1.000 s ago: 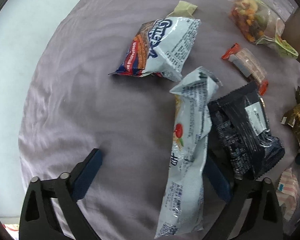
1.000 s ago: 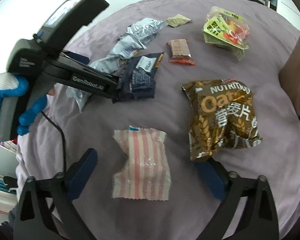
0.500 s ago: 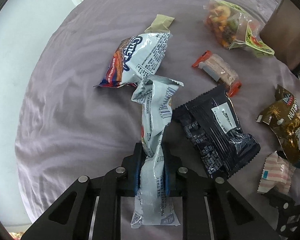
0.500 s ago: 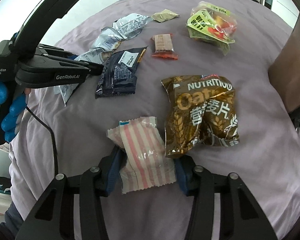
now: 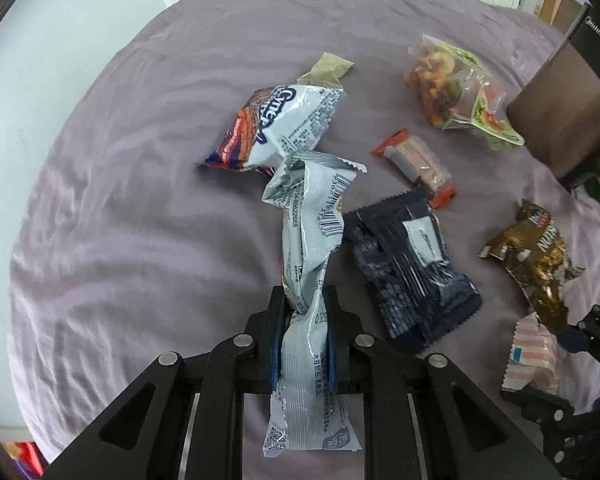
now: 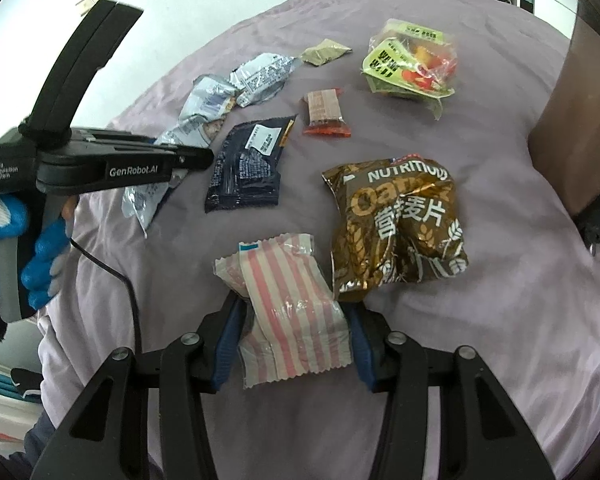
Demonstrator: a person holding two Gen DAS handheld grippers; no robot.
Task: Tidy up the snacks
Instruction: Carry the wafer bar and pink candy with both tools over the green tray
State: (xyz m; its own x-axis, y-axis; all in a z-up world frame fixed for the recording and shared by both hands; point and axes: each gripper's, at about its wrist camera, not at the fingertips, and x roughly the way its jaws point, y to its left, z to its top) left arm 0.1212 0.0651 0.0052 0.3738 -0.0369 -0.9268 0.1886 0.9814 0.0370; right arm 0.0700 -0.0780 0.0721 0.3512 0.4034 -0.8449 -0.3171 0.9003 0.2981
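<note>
The left gripper (image 5: 302,334) is clamped tight on a long silvery snack packet (image 5: 314,264), just left of the dark navy packet (image 5: 410,268) on the purple bedcover (image 5: 140,220). The right gripper (image 6: 292,338) pinches a pink-striped packet (image 6: 288,304) below the navy packet, its jaws having just narrowed onto it, touching the brown oat-flakes bag (image 6: 400,224).

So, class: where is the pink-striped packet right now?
Right wrist view, bottom centre: pink-striped packet clamped in the right gripper, just left of the brown oat bag.

Oat bag (image 6: 396,224) right of striped packet (image 6: 292,312) (touching).
</note>
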